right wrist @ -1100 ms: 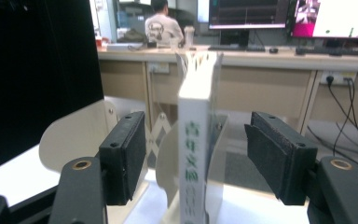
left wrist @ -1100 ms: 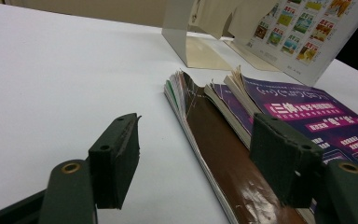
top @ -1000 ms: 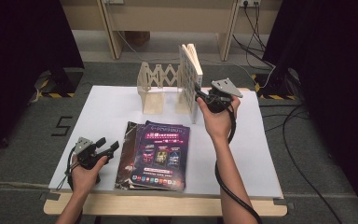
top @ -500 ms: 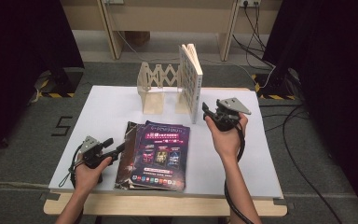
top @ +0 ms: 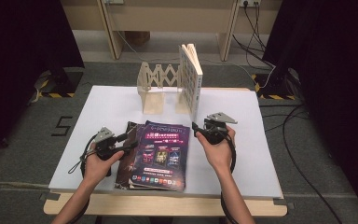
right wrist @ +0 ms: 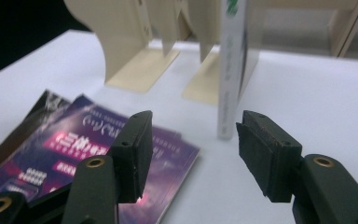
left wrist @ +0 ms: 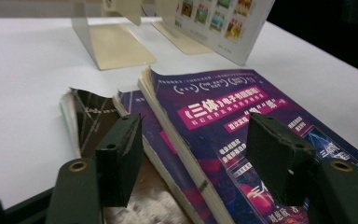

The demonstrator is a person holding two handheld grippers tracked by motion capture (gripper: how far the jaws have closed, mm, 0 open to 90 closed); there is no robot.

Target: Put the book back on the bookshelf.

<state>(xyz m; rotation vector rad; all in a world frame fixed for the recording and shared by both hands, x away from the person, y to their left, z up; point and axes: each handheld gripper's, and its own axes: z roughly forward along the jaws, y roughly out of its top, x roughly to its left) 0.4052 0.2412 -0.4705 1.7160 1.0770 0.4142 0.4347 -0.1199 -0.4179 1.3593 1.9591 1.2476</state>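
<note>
High view: I am holding my left gripper [top: 121, 142] at the left edge of the stack of books [top: 156, 156] lying flat near the front of the white table [top: 261, 154], its tips reaching over the dark bottom book [top: 126, 163]. My right gripper [top: 196, 129] is hanging just to the right of the stack, near its top right corner, well clear of the covers.

In the left gripper view my jaws are standing wide apart with nothing between the pads [left wrist: 121, 158]. They are straddling the spines: the purple top book [left wrist: 242, 126] is lying under the right jaw, a second purple book [left wrist: 142, 116] is peeking out beneath it, and the dark bottom book with a torn, curled corner is sitting under the left jaw.

In the right gripper view my jaws are also gaping open and gripping nothing. Between them I am looking at the white upright book [right wrist: 230, 70], which is standing on its edge against the right end plate of the pale wooden expanding book rack [right wrist: 130, 42]. The purple top book's corner is lying below my left jaw, apart from the upright book.
</note>
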